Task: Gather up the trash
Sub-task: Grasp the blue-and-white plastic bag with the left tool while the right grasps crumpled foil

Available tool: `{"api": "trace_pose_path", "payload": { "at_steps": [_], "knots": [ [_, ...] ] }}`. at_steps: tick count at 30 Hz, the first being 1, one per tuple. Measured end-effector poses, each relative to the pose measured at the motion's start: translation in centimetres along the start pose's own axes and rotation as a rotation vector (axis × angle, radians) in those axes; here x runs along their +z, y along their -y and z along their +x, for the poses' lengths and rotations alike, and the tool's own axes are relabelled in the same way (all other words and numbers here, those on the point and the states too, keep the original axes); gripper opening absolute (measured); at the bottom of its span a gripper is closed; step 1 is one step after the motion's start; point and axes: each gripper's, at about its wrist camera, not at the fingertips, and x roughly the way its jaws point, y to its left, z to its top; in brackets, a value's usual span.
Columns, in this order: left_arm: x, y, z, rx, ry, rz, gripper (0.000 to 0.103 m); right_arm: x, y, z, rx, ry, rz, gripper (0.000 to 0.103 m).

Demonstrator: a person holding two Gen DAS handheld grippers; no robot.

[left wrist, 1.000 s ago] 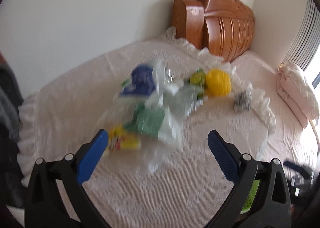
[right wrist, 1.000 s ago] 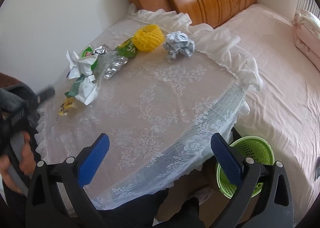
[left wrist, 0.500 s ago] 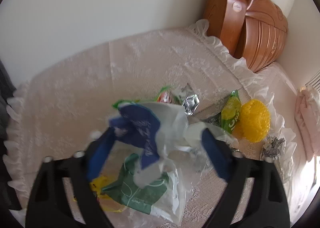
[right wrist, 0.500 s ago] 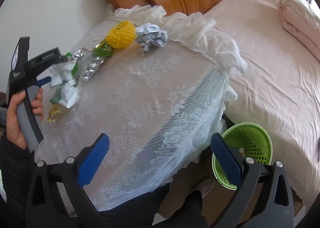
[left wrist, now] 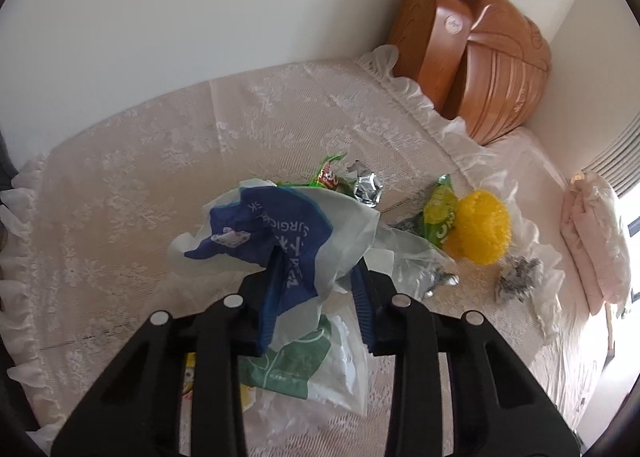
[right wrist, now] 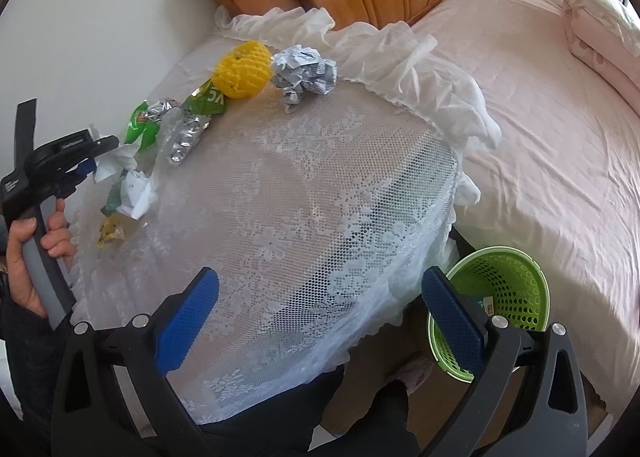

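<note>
**Mask wrapper pinched at the table's left edge**

My left gripper (left wrist: pixel 316 297) has its jaws pressed together on the blue-and-white wrapper (left wrist: pixel 280 229), which sits in the litter pile near the left edge of the lace-covered table (right wrist: pixel 320 217). It looks feather-light, limp and crinkly, probably slick, so I judge a bunched fold the safest hold. My right gripper (right wrist: pixel 320 321) hangs spread wide and empty over the near edge, beside the green basket (right wrist: pixel 508 289).
</note>
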Motion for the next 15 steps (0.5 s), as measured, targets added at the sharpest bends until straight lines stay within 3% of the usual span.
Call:
{"api": "trace_pose_path", "payload": {
  "at_steps": [8,15],
  "knots": [
    [-1.7,0.3,-5.0,-0.04,0.062,0.047,0.032,0.5,-0.5,-0.3,0.011,0.029,-0.054,0.101],
    [-5.2,3.1,-8.5,-0.118,0.072,0.138,0.032,5.3,0.5,1.0,-0.047,0.102,-0.1,0.101]
  ]
}}
